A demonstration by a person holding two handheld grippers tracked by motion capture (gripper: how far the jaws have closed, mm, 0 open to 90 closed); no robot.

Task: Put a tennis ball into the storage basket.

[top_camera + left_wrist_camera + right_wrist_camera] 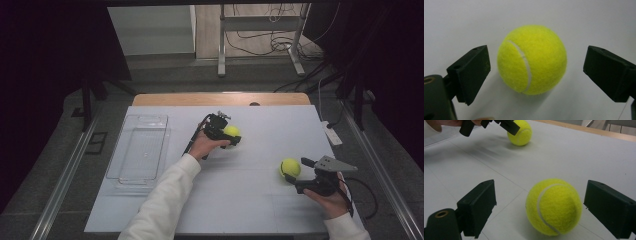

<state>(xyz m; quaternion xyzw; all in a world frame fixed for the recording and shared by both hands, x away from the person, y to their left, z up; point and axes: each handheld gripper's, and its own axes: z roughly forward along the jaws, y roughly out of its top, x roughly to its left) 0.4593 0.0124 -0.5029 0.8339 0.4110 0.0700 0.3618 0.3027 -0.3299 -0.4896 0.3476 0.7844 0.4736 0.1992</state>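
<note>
A tennis ball [554, 206] is bracketed, untouched, by the right tool [299, 176] — jaws spread for grasping; the left tool [226, 133] likewise straddles its ball [532, 59], unclenched.

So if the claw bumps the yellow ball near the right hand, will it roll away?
Probably. The tennis ball is round and sits free on the flat white table, so a nudge would likely send it rolling. Its fuzzy felt should grip well, not slip. The right claw is open with a jaw on each side, which may help stop it.
</note>
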